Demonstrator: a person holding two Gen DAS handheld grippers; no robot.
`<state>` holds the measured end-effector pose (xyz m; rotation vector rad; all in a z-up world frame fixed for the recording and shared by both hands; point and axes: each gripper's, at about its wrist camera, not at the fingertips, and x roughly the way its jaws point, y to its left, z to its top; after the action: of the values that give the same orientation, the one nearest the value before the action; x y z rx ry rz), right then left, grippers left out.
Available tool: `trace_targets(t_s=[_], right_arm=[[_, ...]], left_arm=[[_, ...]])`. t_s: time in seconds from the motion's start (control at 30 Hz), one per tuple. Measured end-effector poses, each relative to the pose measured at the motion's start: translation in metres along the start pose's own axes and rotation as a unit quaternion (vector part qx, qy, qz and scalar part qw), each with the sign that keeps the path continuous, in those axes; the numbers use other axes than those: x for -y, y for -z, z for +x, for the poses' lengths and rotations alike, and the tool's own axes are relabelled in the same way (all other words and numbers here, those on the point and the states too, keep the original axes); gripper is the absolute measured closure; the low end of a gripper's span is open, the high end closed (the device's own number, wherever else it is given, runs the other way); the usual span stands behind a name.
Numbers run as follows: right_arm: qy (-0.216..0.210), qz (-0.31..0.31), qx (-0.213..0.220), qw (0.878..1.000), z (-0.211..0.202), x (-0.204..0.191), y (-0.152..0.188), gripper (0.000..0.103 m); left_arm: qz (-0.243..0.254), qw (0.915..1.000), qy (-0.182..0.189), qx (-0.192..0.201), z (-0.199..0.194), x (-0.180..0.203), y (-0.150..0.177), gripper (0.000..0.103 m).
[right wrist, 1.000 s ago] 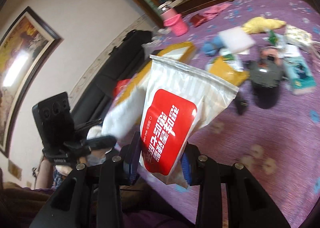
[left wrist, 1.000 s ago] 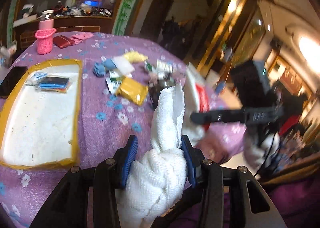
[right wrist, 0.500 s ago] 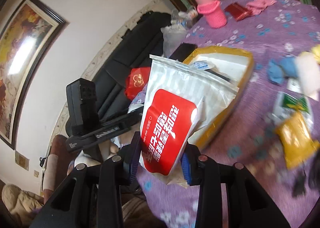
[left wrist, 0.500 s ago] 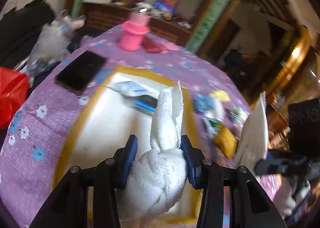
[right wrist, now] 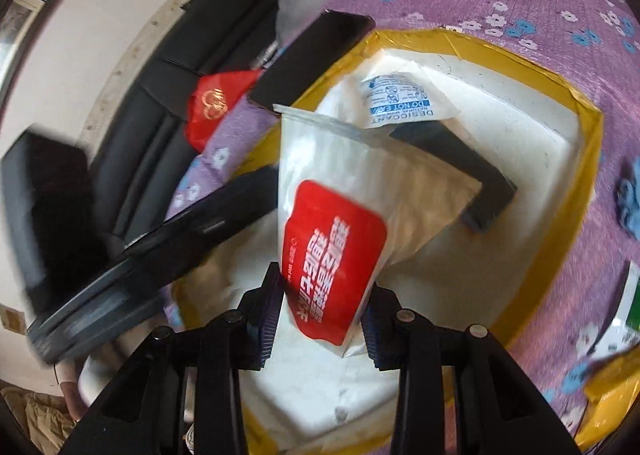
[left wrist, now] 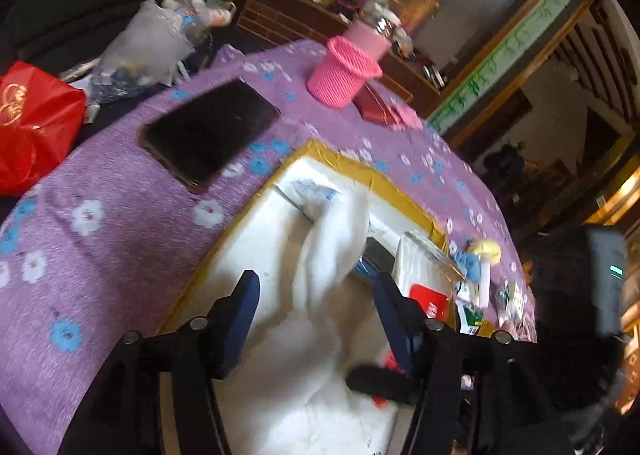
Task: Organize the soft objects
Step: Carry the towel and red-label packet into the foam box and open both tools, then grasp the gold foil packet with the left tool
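White towel between spread left tongs | right tongs clamp red-labelled pouch

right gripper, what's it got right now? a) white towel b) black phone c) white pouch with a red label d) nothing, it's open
c: in the right wrist view the right gripper has its fingers shut on the white pouch with a red label, held above the yellow-rimmed white tray.
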<state>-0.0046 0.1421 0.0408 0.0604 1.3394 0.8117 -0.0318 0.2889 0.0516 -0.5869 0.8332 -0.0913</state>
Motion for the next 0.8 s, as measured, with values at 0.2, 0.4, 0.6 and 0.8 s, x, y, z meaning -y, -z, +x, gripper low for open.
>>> trace_targets(t_s=[0.2, 0.4, 0.6, 0.8], right_arm=[[0.045, 0.005, 0.004, 0.999, 0.010, 0.004, -0.022, 0.064], [0.083, 0.009, 0.050, 0.995, -0.005, 0.005, -0.022, 0.053], [0.069, -0.020, 0.137, 0.988, -0.078, -0.010, 0.011, 0.039], [0.069, -0.019, 0.217, 0.973, -0.158, 0.013, 0.085, 0.026]], left_arm=[[-0.023, 0.9983, 0.011, 0.052, -0.045, -0.009, 0.005, 0.030], [-0.033, 0.9955, 0.015, 0.088, -0.077, -0.006, 0.018, 0.028], [0.010, 0.9940, 0.002, 0.109, -0.091, 0.024, 0.034, 0.023], [0.043, 0.9953, 0.027, 0.082, -0.084, 0.062, 0.056, 0.023]])
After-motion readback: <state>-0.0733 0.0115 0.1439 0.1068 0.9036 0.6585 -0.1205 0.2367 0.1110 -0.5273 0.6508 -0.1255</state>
